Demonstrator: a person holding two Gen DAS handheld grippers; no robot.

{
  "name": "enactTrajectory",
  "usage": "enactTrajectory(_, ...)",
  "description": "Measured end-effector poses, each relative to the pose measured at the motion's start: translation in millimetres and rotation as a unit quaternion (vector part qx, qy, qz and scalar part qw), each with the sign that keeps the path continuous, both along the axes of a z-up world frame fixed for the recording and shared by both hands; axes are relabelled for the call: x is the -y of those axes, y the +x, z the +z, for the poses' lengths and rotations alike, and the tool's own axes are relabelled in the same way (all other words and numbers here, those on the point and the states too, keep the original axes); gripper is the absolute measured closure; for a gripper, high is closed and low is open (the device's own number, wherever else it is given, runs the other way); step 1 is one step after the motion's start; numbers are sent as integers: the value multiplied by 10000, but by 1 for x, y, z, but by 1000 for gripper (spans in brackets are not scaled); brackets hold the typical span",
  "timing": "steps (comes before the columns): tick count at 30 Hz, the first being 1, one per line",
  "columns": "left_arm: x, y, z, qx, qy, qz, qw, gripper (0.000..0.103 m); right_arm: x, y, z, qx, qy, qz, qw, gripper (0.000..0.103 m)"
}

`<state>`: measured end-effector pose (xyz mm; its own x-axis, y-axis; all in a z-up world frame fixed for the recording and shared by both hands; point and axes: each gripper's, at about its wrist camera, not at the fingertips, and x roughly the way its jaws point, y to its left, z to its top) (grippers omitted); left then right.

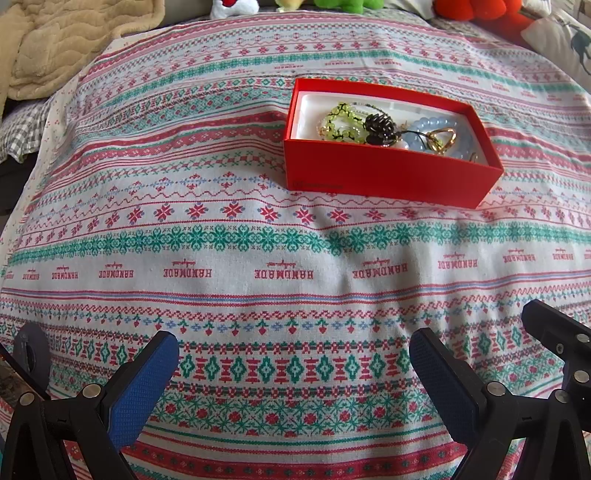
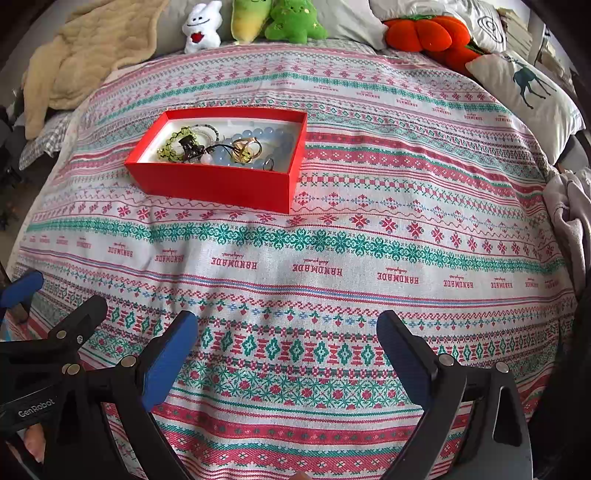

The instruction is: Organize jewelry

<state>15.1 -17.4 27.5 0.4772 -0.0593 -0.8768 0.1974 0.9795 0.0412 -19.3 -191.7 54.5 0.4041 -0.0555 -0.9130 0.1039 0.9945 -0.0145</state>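
we see the left gripper (image 1: 293, 354) low in its own view, its two blue-padded fingers (image 1: 142, 384) spread wide apart with nothing between them but the patterned cloth (image 1: 258, 229). the right gripper (image 2: 286, 350) sits the same way in the right wrist view, fingers (image 2: 168, 358) parted and empty. both hover near the front edge of the cloth, side by side; part of the left gripper's black frame shows at the left margin of the right wrist view, and part of the right gripper's frame shows at the right margin of the left wrist view.

the red box (image 1: 388, 177) lies on the cloth well ahead of both grippers, apart from either. in the left wrist view it stands ahead and to the right of the open fingers; in the right wrist view (image 2: 218, 184) it stands ahead and to the left. the box is lidless, with a white lining.

inside we find the jewelry heaped together. a green beaded bracelet (image 1: 341, 120) lies toward the left end, a dark hair claw (image 1: 378, 127) rests at its right against it, and a pale blue beaded bracelet (image 1: 424, 125) fills the right part. a gold ring (image 2: 245, 147) sits on top of the blue beads, and a small dark ring (image 2: 269, 164) lies near the front right corner. a strand of clear beads (image 2: 207, 131) curls behind the green ones.

beyond the cloth we note a cream blanket (image 2: 85, 48), plush toys (image 2: 255, 22) and a deer-print pillow (image 2: 524, 88).
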Motion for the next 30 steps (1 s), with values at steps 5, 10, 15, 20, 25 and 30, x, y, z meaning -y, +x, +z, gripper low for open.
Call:
enactTrajectory(5, 0, 0, 0, -10, 5, -2, 10000, 1, 0, 0, 0, 1, -3, -1, 10000, 4)
enactTrajectory(10, -3, 0, -1, -15, 27, -26, 10000, 1, 0, 0, 0, -2, -4, -2, 10000, 4)
enactTrajectory(15, -3, 0, -1, -14, 25, -29, 10000, 1, -1, 0, 0, 0, -4, -1, 10000, 4)
enactTrajectory(20, -3, 1, -1, -17, 32, -31, 10000, 1, -1, 0, 0, -4, -5, -3, 10000, 4)
enactTrajectory(25, -3, 1, -1, -14, 29, -35, 10000, 1, -1, 0, 0, 1, -5, -2, 10000, 4)
enactTrajectory(30, -4, 1, -1, -25, 31, -40, 10000, 1, -1, 0, 0, -1, -8, -5, 10000, 4)
